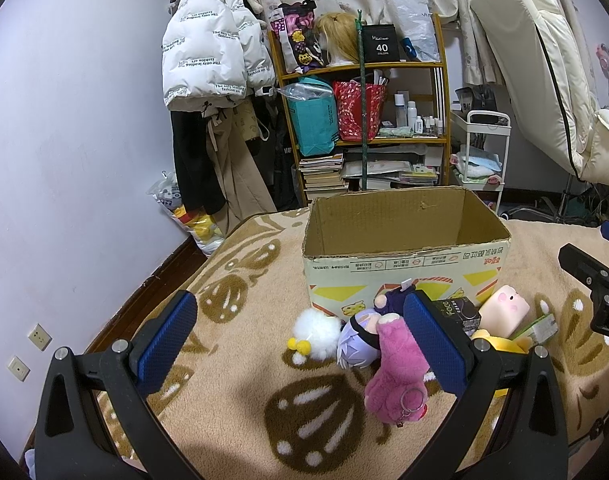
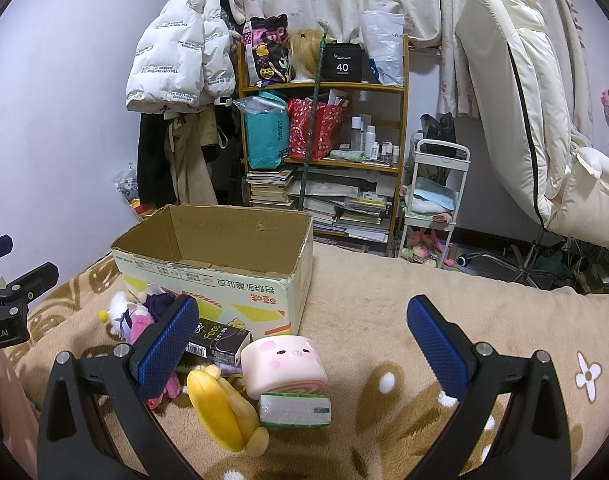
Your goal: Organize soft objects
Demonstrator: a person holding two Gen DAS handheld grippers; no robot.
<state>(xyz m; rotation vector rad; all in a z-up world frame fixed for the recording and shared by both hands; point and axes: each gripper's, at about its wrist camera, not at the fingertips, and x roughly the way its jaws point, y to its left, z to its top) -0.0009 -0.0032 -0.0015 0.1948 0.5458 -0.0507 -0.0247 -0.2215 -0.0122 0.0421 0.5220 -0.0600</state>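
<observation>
Left wrist view sets the scene: the left hand-held gripper [image 1: 300,332] hangs wide open above the blanket [image 1: 232,400] on the bed, nothing between its blue pads, and a heap of toys lies straight ahead. A pink plush bear [image 1: 396,376] with a keyring sprawls nearest, touching a purple-haired plush doll [image 1: 358,340], and a white pompom with yellow bobbles [image 1: 316,332] sits just beside that. Behind them stands the cardboard box [image 1: 404,268], top open, and what shows of its inside looks bare, though the floor of it is hidden from this angle.

Over to the right wrist view: the right hand-held gripper [image 2: 302,336] is spread just as wide and also holds nothing. Below it sit a pink pig squishy [image 2: 284,364], a yellow plush [image 2: 220,412] lying on its side, and a green-and-white packet [image 2: 294,410] touching the squishy's front edge. A black carton marked "Face" [image 2: 220,342] leans near the box wall.

So the scoreline, by the look of it: nothing sorted yet, every soft piece outside the box on the blanket. The whole job seems left to do. The bear looks the handiest first pick for the left side; the pig for the right. The carton and packet look stiff, likely not part of the haul.
</observation>
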